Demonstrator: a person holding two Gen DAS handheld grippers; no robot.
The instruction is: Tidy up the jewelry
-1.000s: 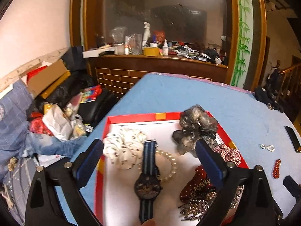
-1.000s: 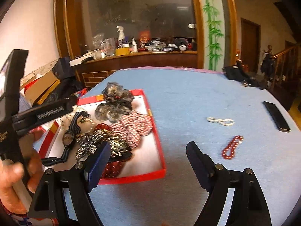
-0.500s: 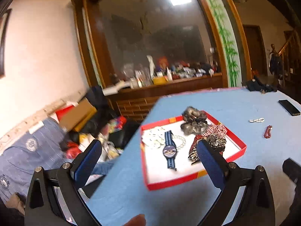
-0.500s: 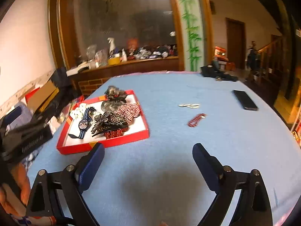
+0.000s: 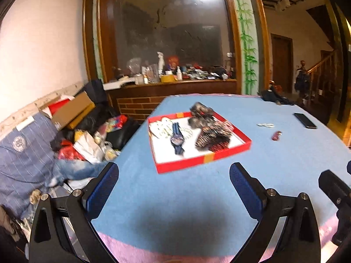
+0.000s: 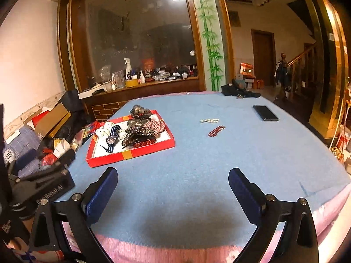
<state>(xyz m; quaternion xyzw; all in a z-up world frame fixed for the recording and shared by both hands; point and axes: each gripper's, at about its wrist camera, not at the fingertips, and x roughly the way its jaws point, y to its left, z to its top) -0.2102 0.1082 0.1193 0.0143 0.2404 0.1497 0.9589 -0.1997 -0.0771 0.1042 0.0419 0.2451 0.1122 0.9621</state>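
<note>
Left gripper [image 5: 174, 188] released, blue-padded jaws spread wide with nothing between them, hanging above the near edge of the blue tablecloth [image 5: 274, 157]. Right gripper [image 6: 172, 189] likewise released; jaws just been opening, nothing between them, only bare cloth showing in the gap, also above the near edge.

Red tray [image 6: 131, 153] resting toward the left edge of the table, well apart from both grippers. Inside the tray: blue-strapped watch [image 6: 111, 139] lying flat near its left side, white floral scrunchie [image 6: 104, 130] just beyond the watch, grey fabric flower [image 6: 138, 110] at the far corner, partly over the rim, red-and-white checked scrunchie [image 6: 156, 125] toward the right side, dark beaded hair clip [image 6: 137, 135] piled at the middle.

Outside the tray, on the cloth to its right: pearl bracelet [image 6: 209, 120] and, just nearer, red bead bracelet [image 6: 216, 130], close together but apart. Black phone [image 6: 265, 113] lying flat farther right, toward the far right edge.
</note>
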